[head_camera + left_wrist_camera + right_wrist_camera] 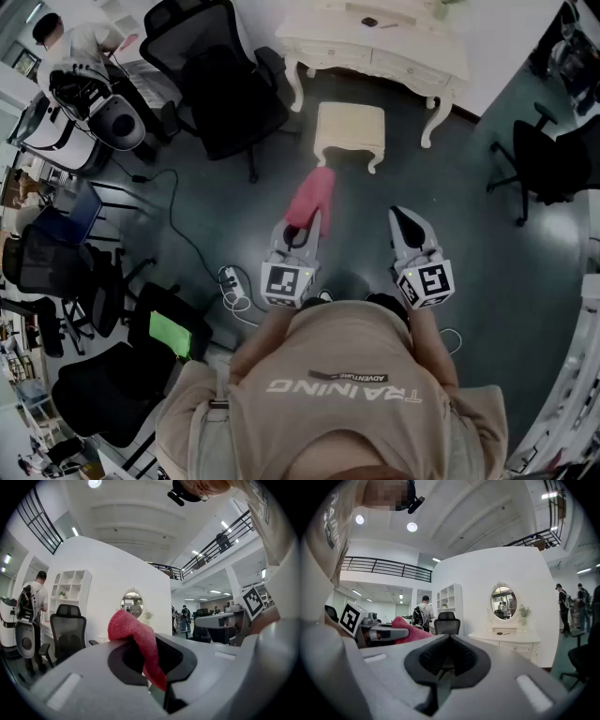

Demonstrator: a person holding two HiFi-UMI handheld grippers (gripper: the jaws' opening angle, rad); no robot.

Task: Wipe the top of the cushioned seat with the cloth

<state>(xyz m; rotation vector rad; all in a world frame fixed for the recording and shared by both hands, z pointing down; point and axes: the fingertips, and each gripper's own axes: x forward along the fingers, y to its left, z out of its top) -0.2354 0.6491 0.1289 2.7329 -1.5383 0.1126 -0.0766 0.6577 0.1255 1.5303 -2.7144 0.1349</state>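
left gripper (304, 228) clenches the cloth (311, 199), raised ready for the seat (351, 127) ahead; right gripper (405, 218) closed, empty.

Black office chair (230, 94) beside white dressing table (412, 54); power strip (231, 279) on floor (450, 197).

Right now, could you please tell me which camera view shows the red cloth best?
The left gripper view: the red cloth fills its centre, pinched in the left gripper. The head view shows it small; the right gripper view catches only an edge.
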